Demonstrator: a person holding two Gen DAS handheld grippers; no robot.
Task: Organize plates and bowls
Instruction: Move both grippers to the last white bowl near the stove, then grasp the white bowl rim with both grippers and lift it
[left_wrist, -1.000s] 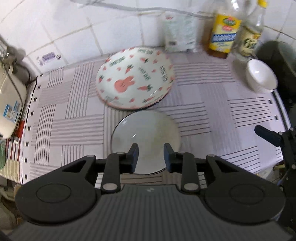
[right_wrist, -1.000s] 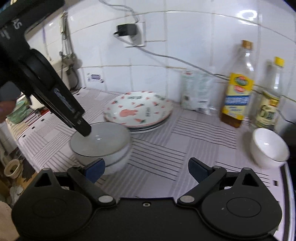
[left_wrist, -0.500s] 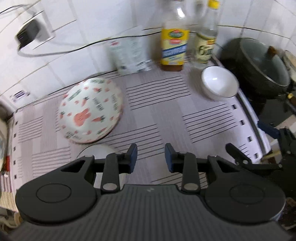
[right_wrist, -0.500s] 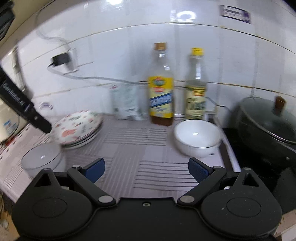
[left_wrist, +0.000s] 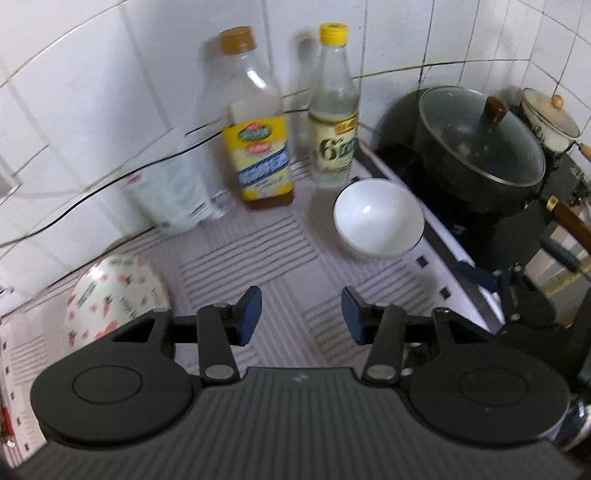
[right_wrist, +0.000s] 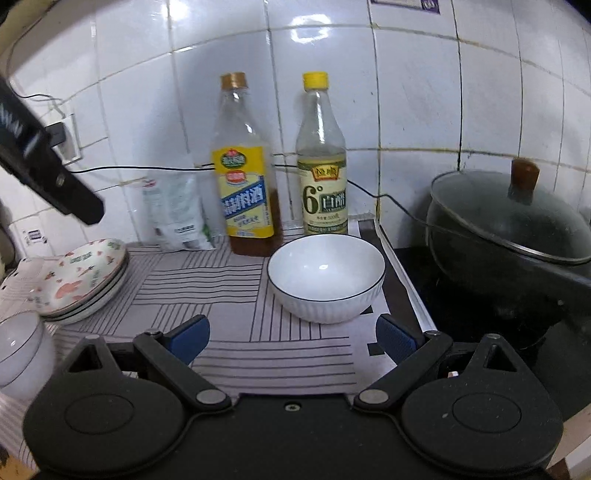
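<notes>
Right gripper (right_wrist: 291, 338), fingers spread wide and empty, faces the white bowl (right_wrist: 327, 277) at frame centre; pinch one rim wall squarely. Left gripper (left_wrist: 301, 314) fingers part-open, empty

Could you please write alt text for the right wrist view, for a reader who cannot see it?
The open right gripper faces an empty white bowl on a striped mat, holding nothing. Two bottles stand behind at the tiled wall, a lidded black pot sits right, and stacked carrot-print plates lie left.
</notes>
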